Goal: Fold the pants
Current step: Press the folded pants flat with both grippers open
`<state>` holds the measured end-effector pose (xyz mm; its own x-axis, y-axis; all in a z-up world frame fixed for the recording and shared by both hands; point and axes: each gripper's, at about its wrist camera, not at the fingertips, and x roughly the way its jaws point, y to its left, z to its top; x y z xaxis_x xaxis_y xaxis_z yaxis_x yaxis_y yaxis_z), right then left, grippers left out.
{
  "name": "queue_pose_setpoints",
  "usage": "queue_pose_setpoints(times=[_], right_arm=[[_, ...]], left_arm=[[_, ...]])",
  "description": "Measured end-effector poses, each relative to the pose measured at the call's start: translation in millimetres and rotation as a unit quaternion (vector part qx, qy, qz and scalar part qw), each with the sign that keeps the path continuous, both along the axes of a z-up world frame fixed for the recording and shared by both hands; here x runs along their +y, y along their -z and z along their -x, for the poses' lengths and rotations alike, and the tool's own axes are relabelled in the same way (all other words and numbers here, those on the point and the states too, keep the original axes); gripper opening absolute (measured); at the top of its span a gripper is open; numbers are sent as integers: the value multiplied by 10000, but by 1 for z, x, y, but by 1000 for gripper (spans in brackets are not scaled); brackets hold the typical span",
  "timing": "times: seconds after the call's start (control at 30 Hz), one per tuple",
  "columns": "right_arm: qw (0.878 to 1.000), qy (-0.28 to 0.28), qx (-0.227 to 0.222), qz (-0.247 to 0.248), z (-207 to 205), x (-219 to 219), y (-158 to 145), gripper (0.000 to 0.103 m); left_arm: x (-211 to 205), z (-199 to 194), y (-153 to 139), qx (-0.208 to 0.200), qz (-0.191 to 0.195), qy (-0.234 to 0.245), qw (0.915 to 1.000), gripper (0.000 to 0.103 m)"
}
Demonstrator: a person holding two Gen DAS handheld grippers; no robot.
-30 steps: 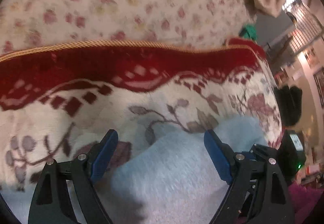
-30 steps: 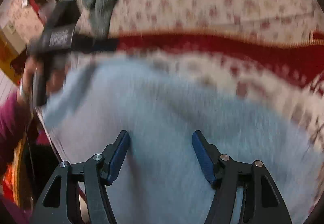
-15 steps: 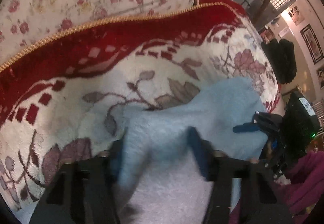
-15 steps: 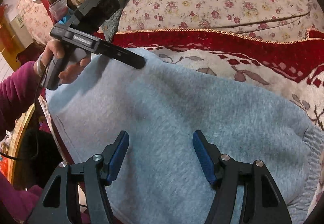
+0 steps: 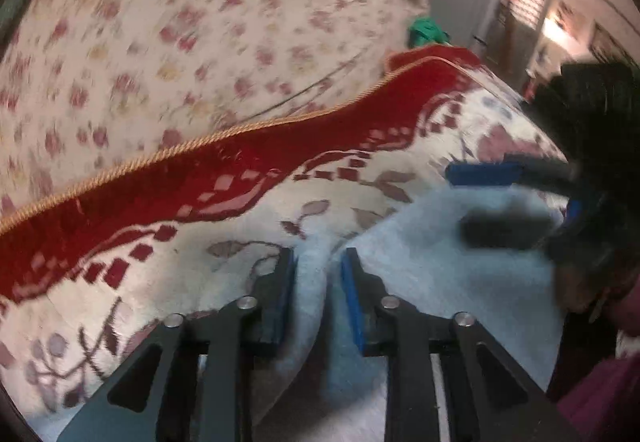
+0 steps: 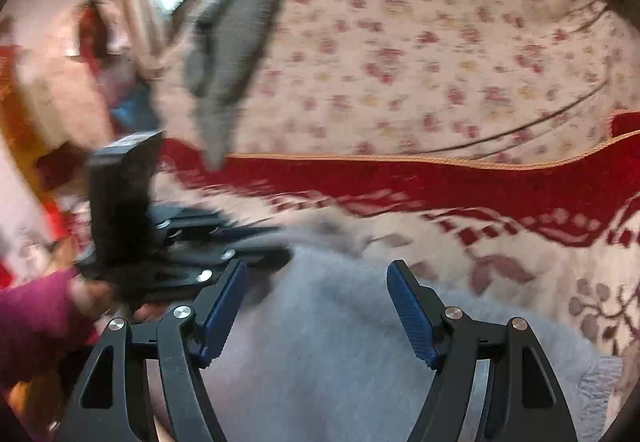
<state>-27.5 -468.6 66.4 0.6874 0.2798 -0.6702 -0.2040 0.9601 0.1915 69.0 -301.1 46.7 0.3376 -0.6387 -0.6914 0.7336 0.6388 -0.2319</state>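
Left hand-held gripper (image 5: 318,270) nearly closed on pinched cloth, right hand-held gripper (image 6: 316,282) spread wide apart.

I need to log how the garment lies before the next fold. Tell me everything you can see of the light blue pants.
The light blue pants look like soft, fuzzy fleece, pale blue-grey, with a ribbed knit band at the lower right edge in the right wrist view. They lie spread on the red and cream patterned blanket. The left hand-held gripper is shut on a raised ridge of the fabric near its far edge. The right hand-held gripper hovers open over the cloth; whether it touches is unclear.
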Motion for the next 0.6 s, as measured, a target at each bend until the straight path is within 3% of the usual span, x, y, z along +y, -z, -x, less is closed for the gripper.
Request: queue_pose_setpoints(times=[0.03, 0.07, 0.1, 0.13, 0.27, 0.4, 0.53, 0.6], right_arm=[[9995, 29, 148, 276, -7, 4, 11, 77], [9974, 102, 470, 544, -16, 5, 26, 77], [9928, 107, 1014, 622, -23, 5, 47, 77], [9924, 107, 1127, 477, -21, 1, 53, 76], [9940, 103, 1073, 180, 1, -15, 55, 75], [9948, 93, 887, 495, 13, -9, 55, 75], [9944, 148, 939, 469, 21, -9, 38, 76], [9957, 159, 860, 308, 28, -10, 24, 77]], left_arm=[[4, -8, 3, 125, 117, -185, 9997, 45], [9, -13, 5, 223, 161, -375, 9989, 49], [14, -17, 8, 268, 113, -595, 9978, 49], [20, -21, 13, 350, 77, -756, 9965, 50], [39, -26, 19, 602, 103, -1007, 9930, 56], [48, -17, 8, 521, 117, -1148, 9920, 57], [63, -1, -3, 515, 56, -1395, 9889, 77], [73, 8, -7, 510, 126, -1524, 9869, 78]])
